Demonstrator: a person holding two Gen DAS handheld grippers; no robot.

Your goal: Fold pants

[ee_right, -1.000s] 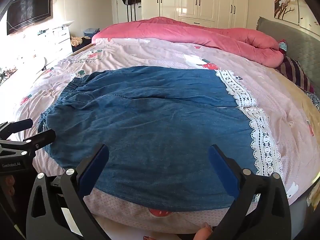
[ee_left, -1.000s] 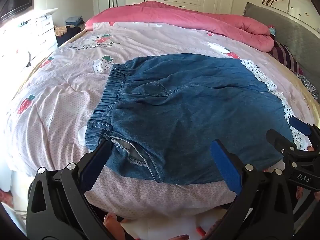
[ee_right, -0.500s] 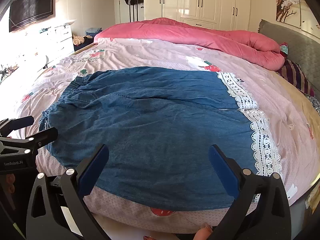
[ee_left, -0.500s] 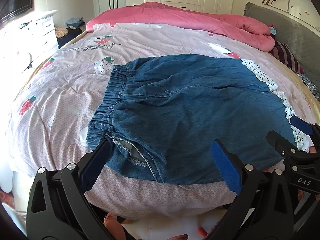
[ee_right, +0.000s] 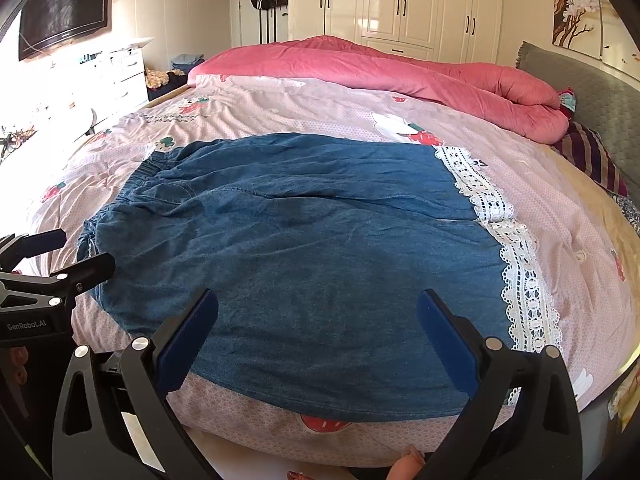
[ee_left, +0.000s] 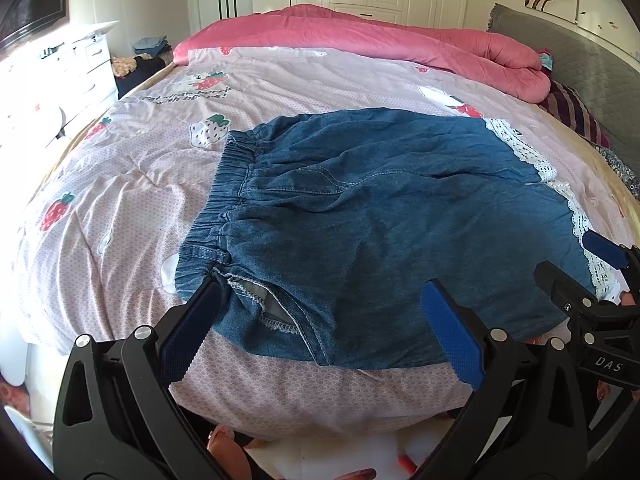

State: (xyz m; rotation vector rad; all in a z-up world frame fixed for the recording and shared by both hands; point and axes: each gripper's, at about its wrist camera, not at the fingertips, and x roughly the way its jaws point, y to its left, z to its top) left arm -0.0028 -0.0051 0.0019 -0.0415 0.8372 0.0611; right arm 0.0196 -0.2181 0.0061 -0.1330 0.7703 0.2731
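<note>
Blue denim pants (ee_left: 380, 224) (ee_right: 312, 248) lie spread flat on the pink strawberry-print bedspread (ee_left: 120, 184) (ee_right: 304, 104), elastic waistband to the left, white lace hem (ee_left: 532, 160) (ee_right: 516, 264) to the right. My left gripper (ee_left: 320, 320) stands open just above the near waistband corner, where an inside-out pocket opening shows. My right gripper (ee_right: 318, 332) is open over the near edge of the pants, closer to the lace end. Neither holds anything. Each gripper shows at the side of the other's view.
A rolled pink duvet (ee_left: 400, 48) (ee_right: 400, 68) lies across the far side of the bed. A grey headboard (ee_left: 592, 76) and striped pillow (ee_right: 592, 156) are at right. White drawers (ee_left: 80, 68) and a wall TV (ee_right: 64, 16) stand at left, wardrobes behind.
Both grippers have pulled back and risen very slightly, so the pants sit a little lower in view. The pants have not moved.
</note>
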